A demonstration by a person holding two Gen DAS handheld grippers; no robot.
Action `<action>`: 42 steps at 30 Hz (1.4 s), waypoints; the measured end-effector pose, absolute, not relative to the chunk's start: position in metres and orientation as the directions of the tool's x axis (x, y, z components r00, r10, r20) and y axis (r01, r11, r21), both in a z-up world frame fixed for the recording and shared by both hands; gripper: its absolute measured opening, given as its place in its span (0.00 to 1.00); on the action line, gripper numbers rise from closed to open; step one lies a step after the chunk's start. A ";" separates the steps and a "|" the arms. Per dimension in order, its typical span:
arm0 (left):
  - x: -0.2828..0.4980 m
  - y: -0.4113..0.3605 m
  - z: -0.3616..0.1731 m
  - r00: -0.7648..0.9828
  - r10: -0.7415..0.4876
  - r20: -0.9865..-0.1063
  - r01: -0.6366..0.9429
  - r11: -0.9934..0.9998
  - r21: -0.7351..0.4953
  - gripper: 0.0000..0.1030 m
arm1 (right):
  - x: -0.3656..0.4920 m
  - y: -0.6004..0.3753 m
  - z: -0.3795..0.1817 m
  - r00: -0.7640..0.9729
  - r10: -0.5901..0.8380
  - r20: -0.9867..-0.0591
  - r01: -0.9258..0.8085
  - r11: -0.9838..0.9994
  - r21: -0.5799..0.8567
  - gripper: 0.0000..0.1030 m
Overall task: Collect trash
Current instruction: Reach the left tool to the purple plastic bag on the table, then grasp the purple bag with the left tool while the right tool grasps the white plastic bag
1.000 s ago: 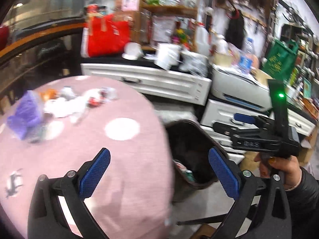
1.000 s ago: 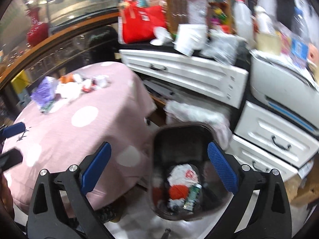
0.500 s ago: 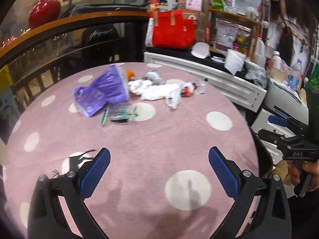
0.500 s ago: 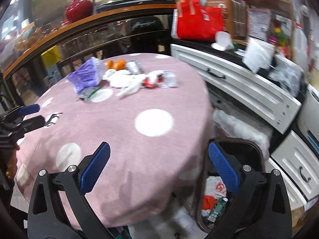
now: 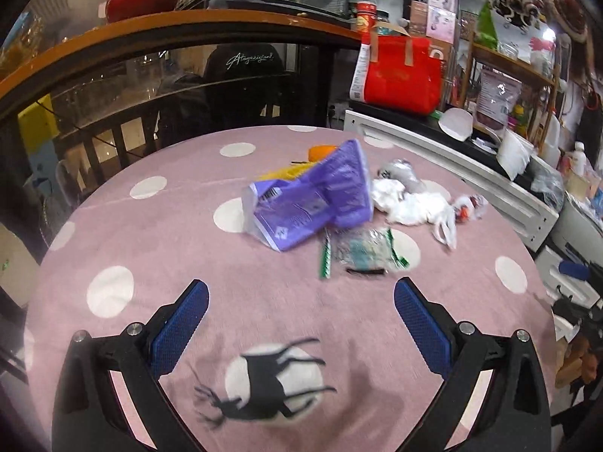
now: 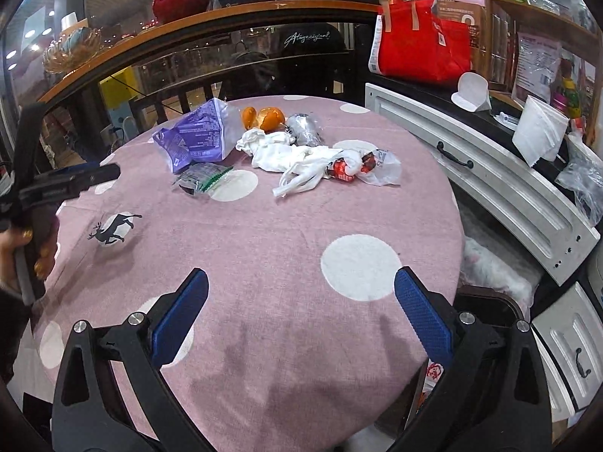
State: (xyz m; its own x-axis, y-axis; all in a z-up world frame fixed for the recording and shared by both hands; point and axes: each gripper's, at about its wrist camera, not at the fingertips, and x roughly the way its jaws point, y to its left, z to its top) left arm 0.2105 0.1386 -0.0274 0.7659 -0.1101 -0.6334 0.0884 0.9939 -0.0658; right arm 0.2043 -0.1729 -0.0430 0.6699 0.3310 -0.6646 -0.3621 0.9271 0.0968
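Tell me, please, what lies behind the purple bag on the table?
Behind the purple bag sit orange peels, beside a crumpled silver wrapper. In the left wrist view the bag covers most of the peels; whatever lies beneath it cannot be seen.

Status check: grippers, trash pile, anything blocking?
Left gripper and right gripper open, empty, above the table. Trash untouched: purple bag, white plastic bag, orange peels. Bin at table edge. Path clear.
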 end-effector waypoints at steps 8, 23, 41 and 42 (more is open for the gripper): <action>0.271 0.142 -0.039 0.760 -0.120 -0.639 0.145 0.989 -0.013 0.94 | 0.219 -0.156 -0.045 0.655 0.329 -0.680 -0.378 0.922 0.082 0.95; 0.309 0.130 -0.053 0.721 -0.188 -0.667 0.388 0.907 0.162 0.45 | 0.248 -0.116 -0.053 0.620 0.311 -0.720 -0.396 0.916 0.055 0.95; 0.260 0.112 -0.037 0.753 -0.302 -0.585 0.430 0.899 0.090 0.16 | 0.327 -0.178 -0.057 0.654 0.208 -0.727 -0.207 0.974 0.093 0.95; 0.257 0.111 -0.034 0.758 -0.306 -0.576 0.426 0.901 0.082 0.16 | 0.331 -0.179 -0.058 0.651 0.204 -0.731 -0.204 0.975 0.091 0.95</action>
State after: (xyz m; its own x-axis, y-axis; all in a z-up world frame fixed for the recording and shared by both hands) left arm 0.2572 0.1110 -0.0337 0.7582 -0.3061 -0.5757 0.4262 0.9009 0.0823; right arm 0.3310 -0.1795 -0.0581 0.6513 0.2044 -0.7307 -0.2037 0.9748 0.0911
